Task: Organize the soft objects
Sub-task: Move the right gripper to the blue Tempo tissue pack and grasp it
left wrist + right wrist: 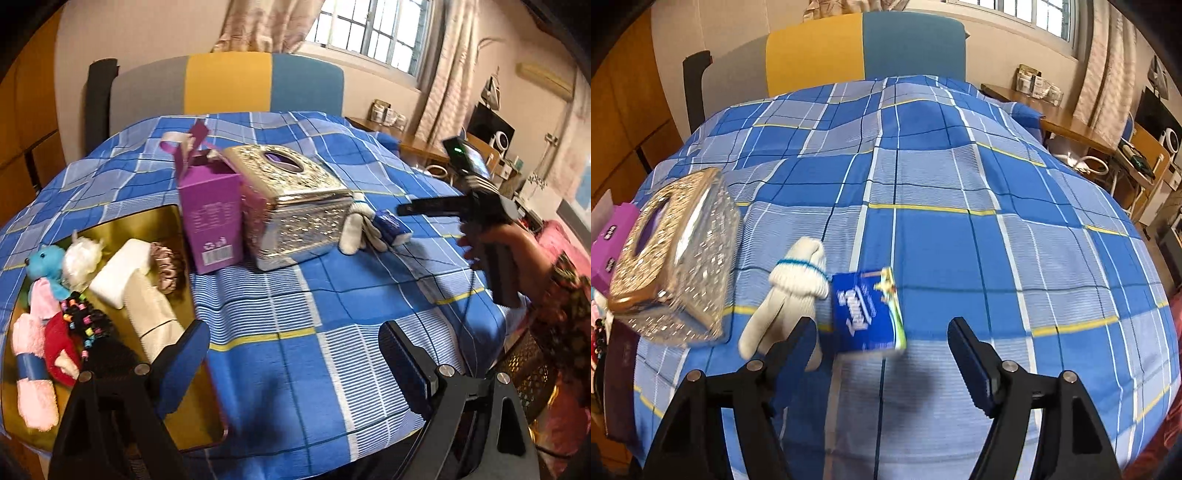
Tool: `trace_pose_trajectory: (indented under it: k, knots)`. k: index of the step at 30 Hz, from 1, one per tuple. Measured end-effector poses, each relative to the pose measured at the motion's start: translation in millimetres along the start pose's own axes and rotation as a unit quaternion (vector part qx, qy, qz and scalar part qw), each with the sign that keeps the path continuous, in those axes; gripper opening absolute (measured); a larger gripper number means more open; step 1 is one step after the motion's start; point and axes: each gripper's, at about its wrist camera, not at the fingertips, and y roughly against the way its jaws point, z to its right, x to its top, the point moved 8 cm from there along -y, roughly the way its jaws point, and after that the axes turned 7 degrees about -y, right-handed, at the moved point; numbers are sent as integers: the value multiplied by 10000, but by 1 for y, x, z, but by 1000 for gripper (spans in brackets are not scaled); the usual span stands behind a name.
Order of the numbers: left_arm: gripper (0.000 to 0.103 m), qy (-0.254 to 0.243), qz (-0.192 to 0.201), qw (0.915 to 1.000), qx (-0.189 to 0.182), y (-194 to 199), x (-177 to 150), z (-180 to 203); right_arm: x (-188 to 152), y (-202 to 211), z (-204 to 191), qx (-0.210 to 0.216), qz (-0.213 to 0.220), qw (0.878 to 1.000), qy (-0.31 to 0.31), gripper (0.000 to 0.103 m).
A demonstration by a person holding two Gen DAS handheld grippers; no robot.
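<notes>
From the left wrist camera, the left gripper hangs with its black, blue-padded jaws spread wide and nothing between them, above a blue, white and yellow checked cotton bedspread. To its left a shallow gold metal tray holds soft goods: a turquoise plush bear, a white fluffy ball, a white foam block, a rose satin scrunchie, a cream fabric roll, a red plush piece, a black hair tie strung with coloured beads and a rolled pink towel in a blue band. Behind the tray stands an open purple cardboard carton with fine print and a barcode, too small to read, touching an embossed silver metal tissue box. A white knitted work glove and a blue tissue pack lie just beside the box. The right gripper shows on the right side, held in a hand.

From the right wrist camera, the right gripper is parted and empty, the blue tissue pack lying beyond its tips, untouched. White script on the pack is blurred and unreadable. The glove, ribbed at the cuff with a blue stripe, touches the pack's left edge; the silver box sits further left.
</notes>
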Motion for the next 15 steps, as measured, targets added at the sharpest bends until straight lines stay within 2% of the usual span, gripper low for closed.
trace_pose_trajectory:
  k: [8,13,15]
  knots:
    - [93,-178,-149,9997,-67,-16,4,21,-1,-48,-2,325,-403,9985,-195,75]
    - [93,-267,-147,9994,-181,-28,16,38,-10,-66,-8,4,-645,9977,204,75]
    - [93,-278,-156,9992,-235,-32,22,45,-11,-66,-11,-117,-599,9976,330,60]
